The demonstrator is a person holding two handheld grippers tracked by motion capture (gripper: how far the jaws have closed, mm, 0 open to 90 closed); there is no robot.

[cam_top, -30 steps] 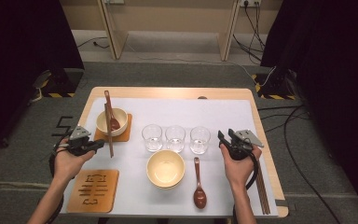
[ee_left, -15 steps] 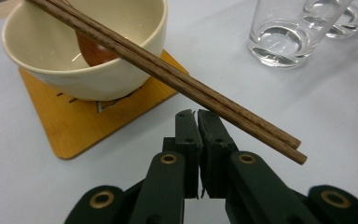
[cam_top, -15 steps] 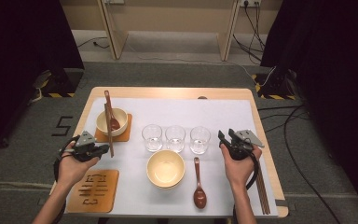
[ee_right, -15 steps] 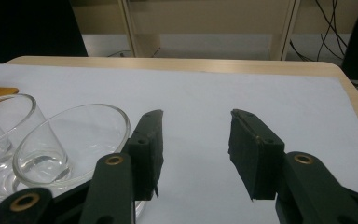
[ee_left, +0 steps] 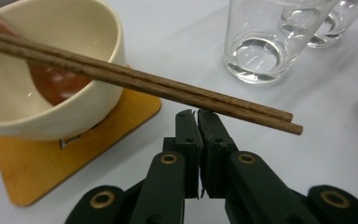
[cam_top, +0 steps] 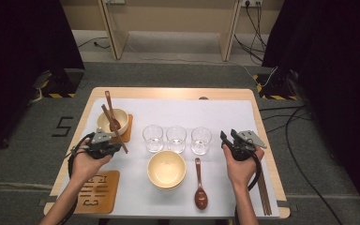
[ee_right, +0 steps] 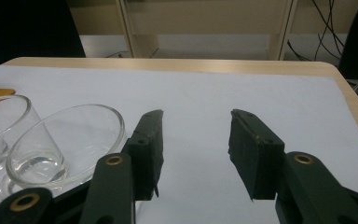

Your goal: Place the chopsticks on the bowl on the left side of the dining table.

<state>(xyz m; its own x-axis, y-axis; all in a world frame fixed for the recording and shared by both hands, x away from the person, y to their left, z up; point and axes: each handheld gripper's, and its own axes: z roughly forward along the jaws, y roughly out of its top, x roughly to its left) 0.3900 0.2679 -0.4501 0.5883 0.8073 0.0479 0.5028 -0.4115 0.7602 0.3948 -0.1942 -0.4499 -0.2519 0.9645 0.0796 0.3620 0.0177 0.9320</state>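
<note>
I see dark brown wooden chopsticks (ee_left: pixel 168 88) with visible grain, a glossy cream ceramic bowl (ee_left: pixel 51 93) at far left, its smooth orange wooden coaster (ee_left: pixel 37 163), clear shiny glass tumblers (ee_left: pixel 270 37), a matt white paper-like table cover (cam_top: pixel 225 117), my matt black plastic left gripper (ee_left: pixel 196 114)

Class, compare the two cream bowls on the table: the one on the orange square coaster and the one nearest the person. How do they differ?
The cream bowl on the orange coaster holds a brown wooden spoon, and a pair of dark wooden chopsticks lies across its rim; the cream bowl nearest the person is empty. The first rests on the orange square coaster; the second sits directly on the white table cover. Both are round, cream and upright.
</note>
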